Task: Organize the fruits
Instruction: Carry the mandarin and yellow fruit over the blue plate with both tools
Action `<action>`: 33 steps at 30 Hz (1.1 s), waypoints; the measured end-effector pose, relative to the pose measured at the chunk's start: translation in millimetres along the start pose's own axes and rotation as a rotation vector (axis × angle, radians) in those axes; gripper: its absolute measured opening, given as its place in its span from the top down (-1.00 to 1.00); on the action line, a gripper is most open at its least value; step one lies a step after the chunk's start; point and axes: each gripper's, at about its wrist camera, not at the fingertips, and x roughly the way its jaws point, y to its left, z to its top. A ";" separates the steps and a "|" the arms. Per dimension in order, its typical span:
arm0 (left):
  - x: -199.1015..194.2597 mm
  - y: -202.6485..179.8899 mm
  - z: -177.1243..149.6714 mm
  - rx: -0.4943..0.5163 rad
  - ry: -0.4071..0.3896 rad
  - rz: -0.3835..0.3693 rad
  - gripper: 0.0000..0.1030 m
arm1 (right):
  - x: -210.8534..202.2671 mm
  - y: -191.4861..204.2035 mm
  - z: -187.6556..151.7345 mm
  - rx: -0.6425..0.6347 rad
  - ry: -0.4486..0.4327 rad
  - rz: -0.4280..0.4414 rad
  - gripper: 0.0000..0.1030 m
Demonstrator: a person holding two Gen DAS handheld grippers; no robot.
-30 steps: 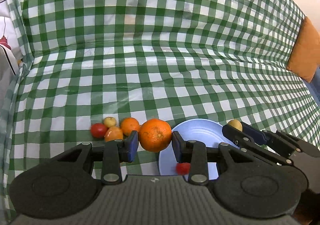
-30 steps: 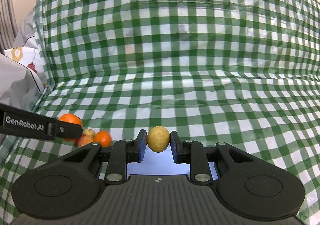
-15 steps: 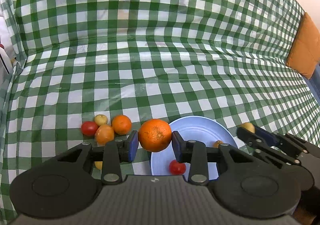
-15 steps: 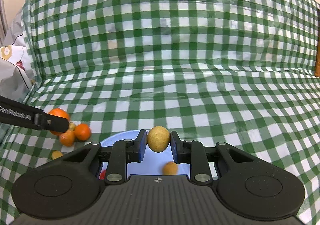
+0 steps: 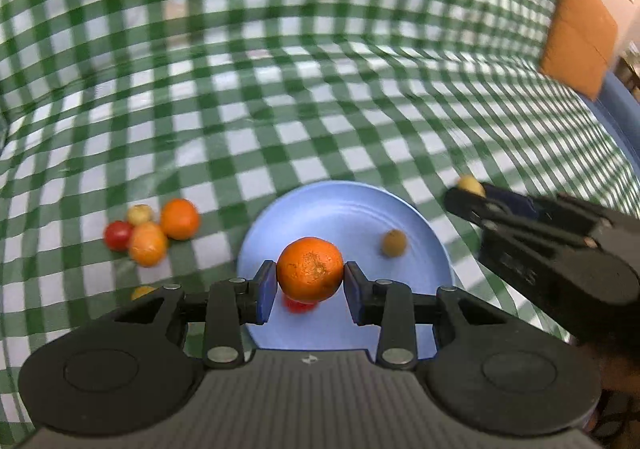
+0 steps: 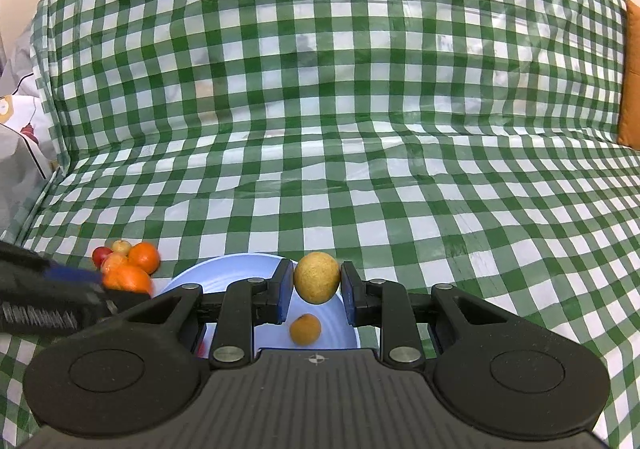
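Jaws of both grippers are clamping fruit above the blue plate (image 5: 420, 225).
Left gripper (image 5: 310, 287) is holding an orange (image 5: 310, 268), right gripper (image 6: 316, 289) a yellow fruit (image 6: 317, 277); lowering before releasing should be preventing rolling.

no readable text; lettering on right hand-held gripper (image 5: 466, 189) side too blurred to read.

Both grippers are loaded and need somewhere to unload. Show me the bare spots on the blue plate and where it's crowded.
The blue plate is bare across its far half, beyond the large orange in the left gripper. A small brownish fruit sits toward its right edge, a red one near the front. The right gripper holds a yellow fruit. Left of the plate, the fruit cluster crowds the checked cloth.
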 end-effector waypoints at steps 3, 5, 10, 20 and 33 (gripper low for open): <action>4.0 -8.8 -4.2 0.031 0.010 -0.011 0.23 | 0.6 -0.3 0.3 0.001 0.005 -0.003 0.48; 5.3 -11.3 -7.6 0.044 0.016 -0.016 0.23 | 0.7 -2.1 0.6 0.000 0.003 -0.007 0.48; 6.3 -12.4 -10.5 0.055 0.018 -0.019 0.23 | 2.5 -1.6 0.8 -0.007 0.009 -0.006 0.48; 7.2 -12.2 -10.4 0.054 0.024 -0.017 0.23 | 5.7 2.6 -0.4 -0.026 0.022 0.005 0.48; 9.8 -13.0 -10.8 0.048 0.026 -0.012 0.23 | 9.5 3.3 -3.0 -0.038 0.036 0.011 0.48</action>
